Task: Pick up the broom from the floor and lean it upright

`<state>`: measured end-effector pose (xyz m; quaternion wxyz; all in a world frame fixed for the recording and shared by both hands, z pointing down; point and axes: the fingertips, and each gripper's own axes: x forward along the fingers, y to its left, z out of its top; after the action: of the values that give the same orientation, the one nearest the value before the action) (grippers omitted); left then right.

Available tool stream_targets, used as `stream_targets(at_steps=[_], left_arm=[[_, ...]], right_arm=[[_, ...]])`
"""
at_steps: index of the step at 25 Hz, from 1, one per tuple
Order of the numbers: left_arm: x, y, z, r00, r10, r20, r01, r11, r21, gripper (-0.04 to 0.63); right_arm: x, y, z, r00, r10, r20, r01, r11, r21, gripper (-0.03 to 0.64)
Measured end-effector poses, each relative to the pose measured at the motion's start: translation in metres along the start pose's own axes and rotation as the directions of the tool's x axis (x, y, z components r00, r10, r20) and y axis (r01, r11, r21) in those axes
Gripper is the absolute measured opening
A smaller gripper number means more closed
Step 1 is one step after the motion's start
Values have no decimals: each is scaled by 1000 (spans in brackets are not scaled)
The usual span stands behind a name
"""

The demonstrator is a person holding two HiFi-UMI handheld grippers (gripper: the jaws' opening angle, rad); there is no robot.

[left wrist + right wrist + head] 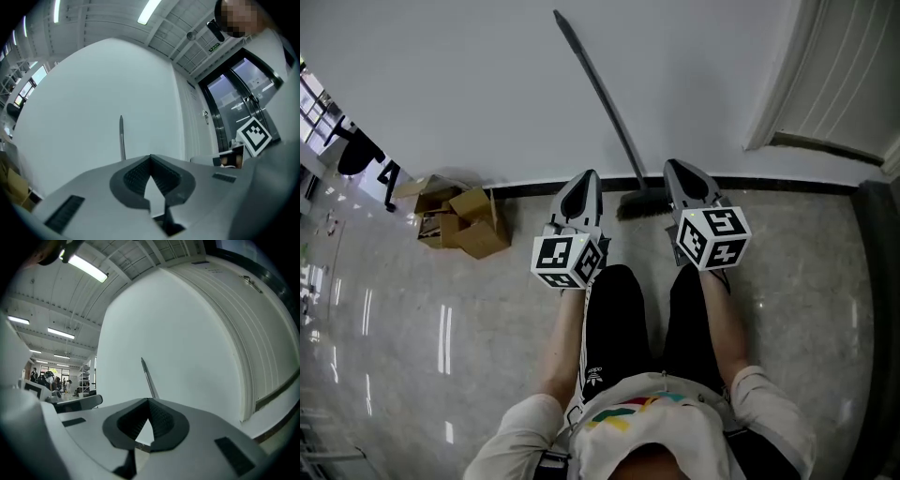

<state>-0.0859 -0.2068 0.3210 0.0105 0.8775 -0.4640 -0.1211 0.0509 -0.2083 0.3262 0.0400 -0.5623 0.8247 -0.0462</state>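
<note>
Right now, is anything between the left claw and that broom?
No. In the head view only bare floor shows between the left gripper and the broom, which leans on the wall. The gripper's jaws are shut, empty.

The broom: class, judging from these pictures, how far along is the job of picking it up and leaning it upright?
Done: the dark long-handled broom leans against the white wall, its bristle head on the glossy floor. In hand: nothing; the left gripper and right gripper are both shut and empty, clear of the broom. Left: seemingly nothing.
</note>
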Motion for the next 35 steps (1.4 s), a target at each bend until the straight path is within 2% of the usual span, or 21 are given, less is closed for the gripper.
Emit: stream_targets(at_steps=[5,9,11,14,18,21,24,27,29,32,35], left_arm=[[-7,-22,-12,1000,-10,-23,10,1000,22,45],[-4,-23,-21,1000,-9,-19,9,1000,-2,46],[-3,-25,-29,1000,-7,-26,7,1000,-5,46],[1,-22,-43,999,9,-37,-8,999,31,46],[8,-10,-82,997,27,-70,-22,997,70,46],[9,1,-110,995,40,-96,-35,998,53,46],[14,10,-115,995,71,-74,-70,997,21,46],[17,10,-88,992,97,-80,-96,995,11,46],[21,9,-51,990,109,-91,-110,994,0,46],[28,6,21,986,127,-109,-127,992,2,45],[43,-5,109,985,126,-121,-129,992,-14,46]], right_arm=[[-24,10,-33,997,47,-67,-47,999,12,14],[-31,10,-48,994,60,-91,-61,998,-5,14],[-37,5,-57,994,49,-100,-49,999,0,14],[-42,-5,-69,995,27,-97,-26,1000,15,14],[-38,-14,-84,996,27,-90,-25,1000,16,14],[-31,-20,-96,996,14,-89,-13,1000,14,14],[-18,-24,-104,996,-7,-93,9,1000,12,14],[-10,-15,-94,988,12,-153,-3,998,63,14],[-8,-1,-66,980,42,-193,-26,996,88,14],[-7,22,-6,966,74,-247,-50,994,101,14],[-6,41,75,952,87,-294,-55,992,115,14]])
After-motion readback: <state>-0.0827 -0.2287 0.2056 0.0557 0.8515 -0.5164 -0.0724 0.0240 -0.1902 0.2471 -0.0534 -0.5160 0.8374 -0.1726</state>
